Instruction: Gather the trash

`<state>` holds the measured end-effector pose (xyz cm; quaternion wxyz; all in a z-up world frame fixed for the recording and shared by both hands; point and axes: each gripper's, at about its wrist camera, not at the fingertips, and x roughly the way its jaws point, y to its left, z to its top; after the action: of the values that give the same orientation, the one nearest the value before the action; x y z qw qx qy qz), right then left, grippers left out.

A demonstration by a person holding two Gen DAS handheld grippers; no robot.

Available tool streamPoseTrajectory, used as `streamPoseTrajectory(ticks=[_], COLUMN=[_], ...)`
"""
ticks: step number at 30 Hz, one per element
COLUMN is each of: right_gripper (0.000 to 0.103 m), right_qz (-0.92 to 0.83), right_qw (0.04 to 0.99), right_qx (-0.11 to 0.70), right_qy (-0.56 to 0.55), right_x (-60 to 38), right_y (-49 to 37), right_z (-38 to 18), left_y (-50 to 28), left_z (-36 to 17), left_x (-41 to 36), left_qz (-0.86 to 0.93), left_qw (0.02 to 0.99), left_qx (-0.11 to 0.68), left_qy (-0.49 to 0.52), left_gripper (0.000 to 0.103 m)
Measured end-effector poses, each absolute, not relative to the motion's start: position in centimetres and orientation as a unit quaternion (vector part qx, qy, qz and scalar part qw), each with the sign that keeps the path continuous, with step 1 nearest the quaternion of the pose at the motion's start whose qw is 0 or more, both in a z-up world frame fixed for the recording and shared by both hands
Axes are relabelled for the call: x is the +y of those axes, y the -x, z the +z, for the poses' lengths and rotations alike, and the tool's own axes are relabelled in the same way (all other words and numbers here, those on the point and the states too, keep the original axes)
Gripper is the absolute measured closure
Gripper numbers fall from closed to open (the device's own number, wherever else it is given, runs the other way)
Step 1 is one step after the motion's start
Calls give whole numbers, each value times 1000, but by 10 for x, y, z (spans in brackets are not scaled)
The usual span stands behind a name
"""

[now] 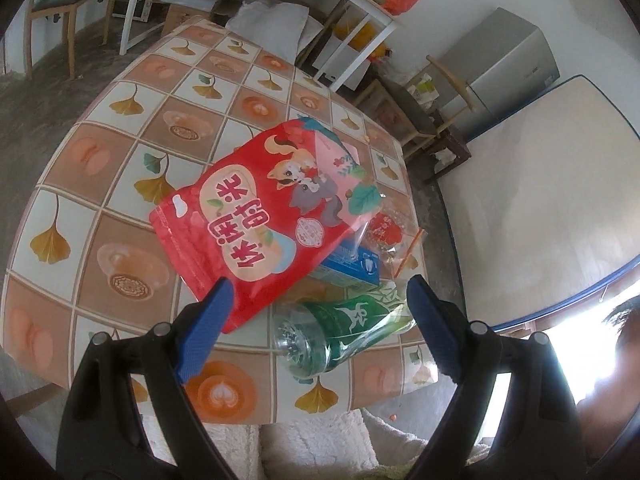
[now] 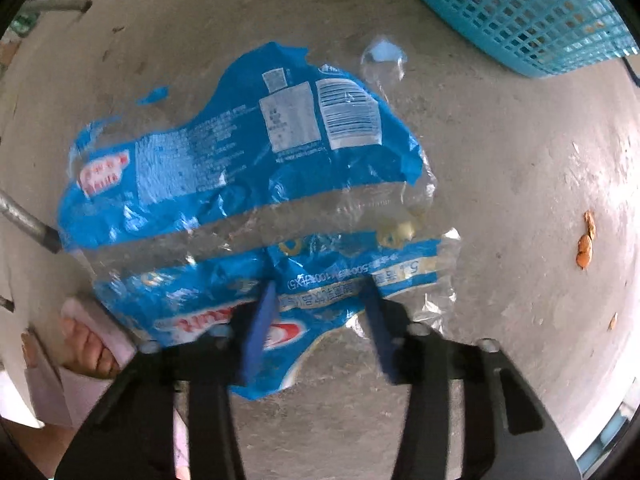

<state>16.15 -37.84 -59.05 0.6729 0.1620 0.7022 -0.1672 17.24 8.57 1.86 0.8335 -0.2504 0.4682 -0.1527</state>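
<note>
A: Two grippers. Right gripper (image 2: 320, 304) fingers pinch the near edge of a torn blue-and-clear plastic wrapper (image 2: 248, 184) flat on the concrete floor (image 2: 500, 160). Light, crinkly, slippery.

B: Left gripper (image 1: 316, 312) gapes, empty, above a green-labelled clear bottle (image 1: 340, 328) on the bench (image 1: 120, 152); blue mesh basket (image 2: 520, 12) beyond.

One red pouch (image 1: 264, 216), one bottle (image 1: 340, 332), one blue wrapper (image 2: 248, 200), one basket (image 2: 520, 12)

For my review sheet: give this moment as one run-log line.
left gripper: open, above green bottle | right gripper: around blue wrapper on floor, grip unclear | blue basket: nearby
</note>
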Motion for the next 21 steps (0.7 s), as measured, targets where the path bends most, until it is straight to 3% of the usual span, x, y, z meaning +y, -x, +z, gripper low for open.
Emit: streamPoseTrajectory(ticks=[2,4,11,21], right_gripper=[94,98,100,100], right_qz=[-171,-167,-168,-207], right_qw=[668,663,689,816], right_qx=[705,708,660,455], right_qy=[-167,-177,-250,-289], right_x=[-382,-388,-424,-508], right_y=[-160,-155,-129,-90], right_z=[-590,-590,-543,-329], left_y=[-171,-169,-163,-169], left_z=[20,21,22,4], left_x=[86,86,89,98], left_qz=[-155,-157,-167,-173], left_qw=[836,836,838,827], left_qx=[464,462,451,453], left_qy=[250,249,258,284], left_gripper=[19,19,19,19])
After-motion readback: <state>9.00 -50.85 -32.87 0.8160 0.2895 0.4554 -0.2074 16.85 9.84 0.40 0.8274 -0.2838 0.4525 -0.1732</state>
